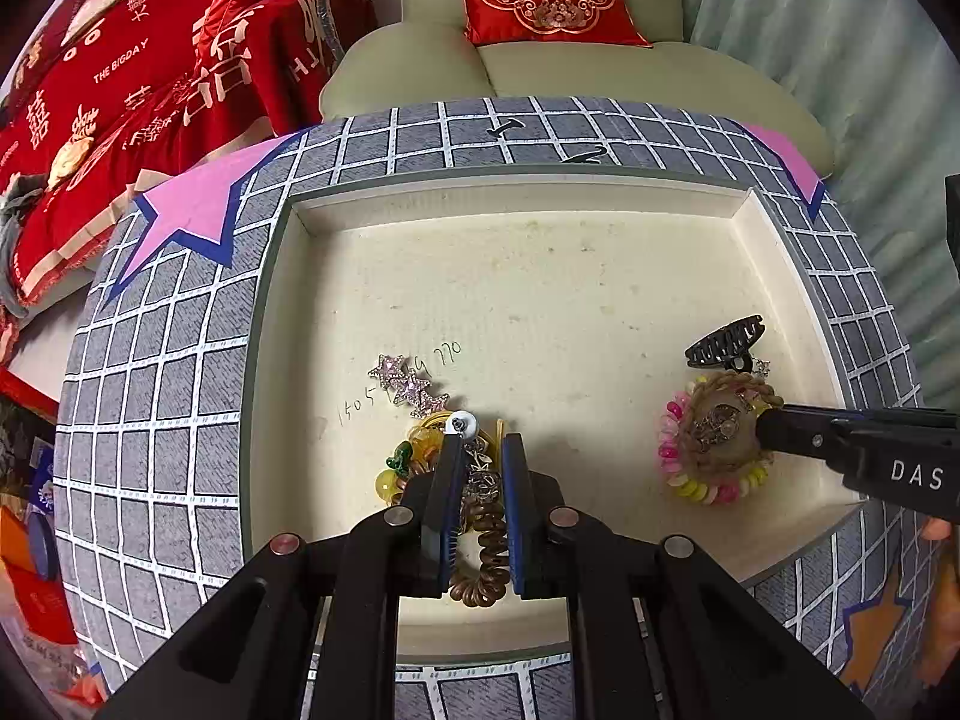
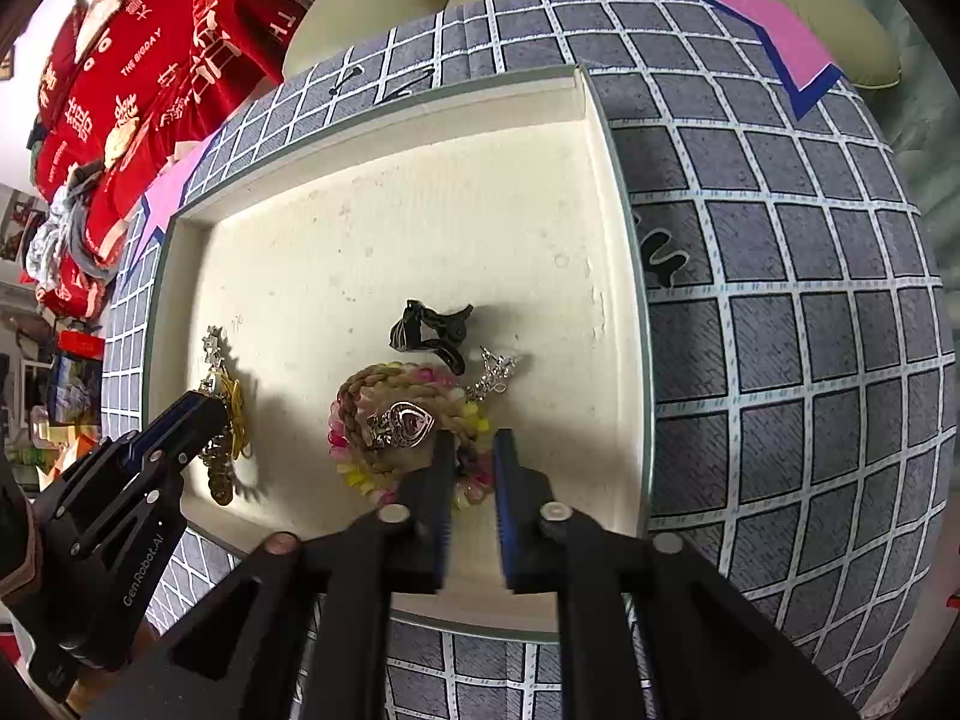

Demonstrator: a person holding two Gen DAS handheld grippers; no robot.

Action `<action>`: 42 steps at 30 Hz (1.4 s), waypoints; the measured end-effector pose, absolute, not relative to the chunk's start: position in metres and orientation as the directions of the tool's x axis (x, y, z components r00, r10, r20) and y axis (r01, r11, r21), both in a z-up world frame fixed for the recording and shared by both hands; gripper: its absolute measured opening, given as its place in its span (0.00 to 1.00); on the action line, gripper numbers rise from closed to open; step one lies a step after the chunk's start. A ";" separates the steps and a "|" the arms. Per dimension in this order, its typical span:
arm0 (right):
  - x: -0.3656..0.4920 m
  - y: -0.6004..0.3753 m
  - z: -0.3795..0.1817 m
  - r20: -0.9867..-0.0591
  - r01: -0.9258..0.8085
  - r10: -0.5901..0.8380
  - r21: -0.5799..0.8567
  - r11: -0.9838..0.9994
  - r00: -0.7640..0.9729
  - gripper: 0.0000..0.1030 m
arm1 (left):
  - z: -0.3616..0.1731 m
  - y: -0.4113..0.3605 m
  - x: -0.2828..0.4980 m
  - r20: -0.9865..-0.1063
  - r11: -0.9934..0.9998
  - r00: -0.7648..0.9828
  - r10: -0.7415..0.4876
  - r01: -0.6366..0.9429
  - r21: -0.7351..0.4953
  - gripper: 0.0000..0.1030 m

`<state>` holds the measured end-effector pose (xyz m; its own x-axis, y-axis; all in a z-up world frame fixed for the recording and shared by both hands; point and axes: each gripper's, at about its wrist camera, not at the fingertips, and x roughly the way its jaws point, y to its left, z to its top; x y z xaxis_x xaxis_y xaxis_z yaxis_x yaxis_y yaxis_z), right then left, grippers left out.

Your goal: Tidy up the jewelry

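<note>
Lower centre of the tray [image 1: 336, 276], the left gripper [image 1: 485, 462] fingers clench a jewelry tangle [image 1: 474, 480], half hiding it. Lower right, the right gripper [image 2: 468, 456] fingers straddle a hair-tie pile [image 2: 384, 420]; grip unclear, its near edge hidden.

Cream tray [image 1: 774, 240] on grid-patterned tablecloth [image 1: 168, 396].

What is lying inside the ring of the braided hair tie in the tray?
Inside the braided hair tie rests a silver heart-shaped ornament. A pink-and-yellow spiral hair tie lies beneath it. The right gripper covers the near edge.
</note>
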<state>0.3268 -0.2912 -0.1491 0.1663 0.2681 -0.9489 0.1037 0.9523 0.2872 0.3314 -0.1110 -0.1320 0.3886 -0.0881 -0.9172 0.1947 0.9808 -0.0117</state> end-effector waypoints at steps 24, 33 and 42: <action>0.314 -0.306 -0.091 -0.903 0.136 0.300 0.353 0.926 0.306 0.69 | -0.097 -0.110 0.321 -0.887 0.984 0.454 -0.079 0.179 0.004 1.00; 0.308 -0.304 -0.089 -0.921 0.146 0.278 0.325 0.934 0.271 0.79 | -0.089 -0.102 0.316 -0.899 0.988 0.435 -0.044 0.155 0.026 1.00; 0.286 -0.292 -0.087 -0.932 0.128 0.280 0.314 0.941 0.231 0.80 | -0.084 -0.091 0.281 -0.907 0.989 0.421 -0.007 0.137 0.056 1.00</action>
